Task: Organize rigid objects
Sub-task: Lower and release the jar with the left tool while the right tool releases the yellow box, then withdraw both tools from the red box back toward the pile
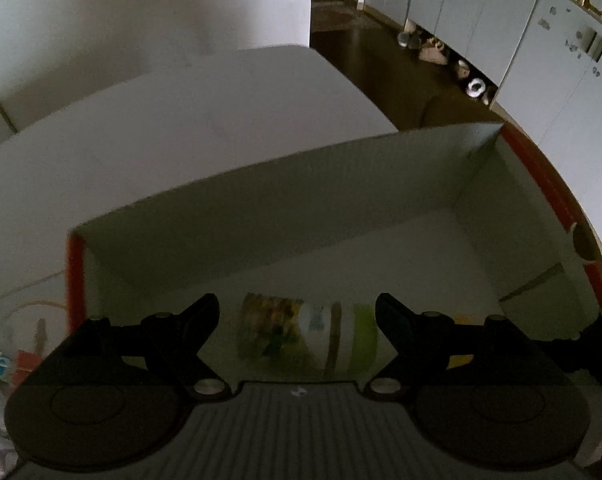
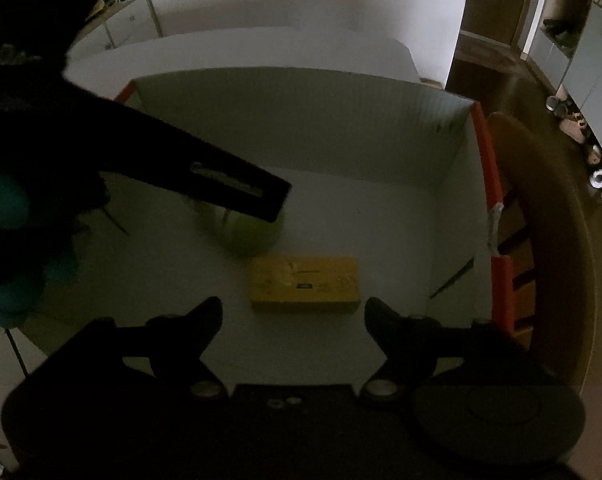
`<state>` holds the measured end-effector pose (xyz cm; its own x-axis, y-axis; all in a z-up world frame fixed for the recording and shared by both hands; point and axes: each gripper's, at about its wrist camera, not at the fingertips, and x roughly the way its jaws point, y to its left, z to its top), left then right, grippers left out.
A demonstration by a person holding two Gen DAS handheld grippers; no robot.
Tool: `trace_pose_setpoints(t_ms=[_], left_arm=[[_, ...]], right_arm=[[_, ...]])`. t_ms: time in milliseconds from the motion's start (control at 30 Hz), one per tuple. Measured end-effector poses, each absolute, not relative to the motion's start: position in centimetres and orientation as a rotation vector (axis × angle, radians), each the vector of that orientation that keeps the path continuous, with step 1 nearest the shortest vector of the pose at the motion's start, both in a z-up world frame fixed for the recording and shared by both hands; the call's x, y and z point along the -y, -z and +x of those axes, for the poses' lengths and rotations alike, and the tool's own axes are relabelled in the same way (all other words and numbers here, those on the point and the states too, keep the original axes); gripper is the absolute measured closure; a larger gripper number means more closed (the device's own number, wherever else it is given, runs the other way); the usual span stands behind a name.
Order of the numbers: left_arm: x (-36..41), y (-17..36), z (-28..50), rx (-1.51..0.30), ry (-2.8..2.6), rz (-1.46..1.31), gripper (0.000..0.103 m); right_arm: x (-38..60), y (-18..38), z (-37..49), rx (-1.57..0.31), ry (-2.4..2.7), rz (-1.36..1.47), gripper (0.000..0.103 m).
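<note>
inside, bare box floor (image 2: pixel 381 232) surrounds the yellow carton (image 2: pixel 304 284).

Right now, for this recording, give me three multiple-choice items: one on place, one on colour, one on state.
1. Where does the yellow box lie?
A. on the bin floor
B. on the chair
C. on the room floor

2. What colour is the bin's outer rim?
A. blue
B. orange-red
C. black

3. How is the right hand-held gripper?
A. shut on the box
B. open, holding nothing
C. shut on a jar

Answers: A, white bin floor surrounds it; B, orange-red edge shows along the wall; B, fingers stand apart, box beyond them.
</note>
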<state>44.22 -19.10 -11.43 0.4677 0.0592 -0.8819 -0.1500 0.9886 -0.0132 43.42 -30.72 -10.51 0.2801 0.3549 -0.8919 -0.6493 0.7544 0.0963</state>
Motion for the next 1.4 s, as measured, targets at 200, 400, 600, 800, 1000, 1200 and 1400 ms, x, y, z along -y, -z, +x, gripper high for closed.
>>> trace_pose_setpoints(t_ms=[200, 400, 600, 800, 1000, 1200, 1400], left_arm=[[18.8, 9.3, 42.2, -1.017, -0.131, -0.093, 0.018], [18.1, 7.4, 39.6, -0.958, -0.125, -0.103, 0.018], [17.5, 5.5, 36.7, -0.894, -0.112, -0.116, 0.018], [16.7, 3.8, 33.9, -0.835, -0.096, -0.124, 0.018], [15.7, 2.8, 30.7, -0.781, -0.07, -0.095, 0.018], [13.9, 2.3, 27.6, -0.757, -0.048, -0.087, 0.018], [11.6, 1.8, 25.1, -0.735, -0.024, -0.096, 0.017]], right_arm=[[31.4, 9.1, 42.3, -1.056, -0.695, -0.271, 0.024], [32.1, 8.3, 41.3, -1.023, -0.718, -0.233, 0.02], [32.4, 7.3, 40.4, -0.978, -0.727, -0.208, 0.017], [31.6, 5.7, 38.9, -0.913, -0.73, -0.201, 0.009], [31.1, 4.3, 37.3, -0.846, -0.717, -0.175, 0.002], [30.3, 3.8, 35.3, -0.805, -0.687, -0.15, 0.001], [28.8, 3.3, 33.0, -0.778, -0.66, -0.129, 0.0]])
